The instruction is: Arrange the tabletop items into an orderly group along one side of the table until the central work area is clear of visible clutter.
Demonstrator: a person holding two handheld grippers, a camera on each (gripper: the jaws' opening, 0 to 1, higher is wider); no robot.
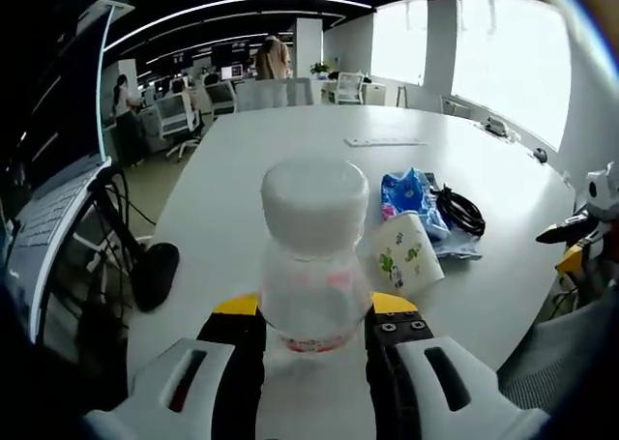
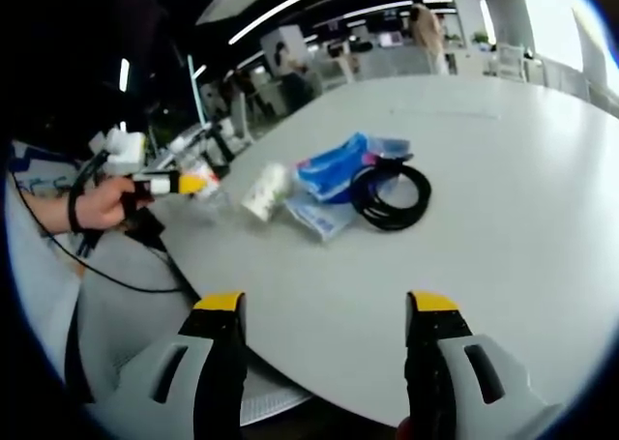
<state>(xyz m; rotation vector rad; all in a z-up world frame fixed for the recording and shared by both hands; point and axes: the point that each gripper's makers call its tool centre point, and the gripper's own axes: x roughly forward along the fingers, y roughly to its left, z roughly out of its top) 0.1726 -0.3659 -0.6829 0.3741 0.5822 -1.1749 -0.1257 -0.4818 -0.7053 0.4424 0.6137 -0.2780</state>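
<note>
Fingers (image 1: pixel 237 363) of the left gripper (image 1: pixel 314 348): black with yellow tips, rising from the bottom of the left gripper view, pinching the clear bottle (image 1: pixel 314 266) at its lower body from both sides.

Surroundings, left gripper view: white round worktop (image 1: pixel 280 140) across the centre; blue packet (image 1: pixel 411 196) right of centre, a coiled black cable (image 1: pixel 459 211) just beside it to the right; a white printed cup (image 1: pixel 406 254) lying on its side below the packet, touching it. A flat pale strip (image 1: pixel 385 142) lies farther up the worktop. Office chairs (image 1: pixel 174 116) and people stand at the upper left; bright windows (image 1: pixel 484 58) at the upper right. Nothing lies between the bottle and the group.

Bottle: transparent, rounded body, broad white cap (image 1: pixel 314 196), faint red print near the base; upright, lower centre of the frame, close to the near worktop edge.

Right gripper view: right gripper (image 2: pixel 329 363) at the bottom, fingers (image 2: pixel 224 348) spread wide apart, holding nothing, above the near worktop edge. Packet, cable and cup sit grouped at mid-frame. At the left edge a hand (image 2: pixel 97 206) holds the left gripper, the bottle faintly visible at its tip.
</note>
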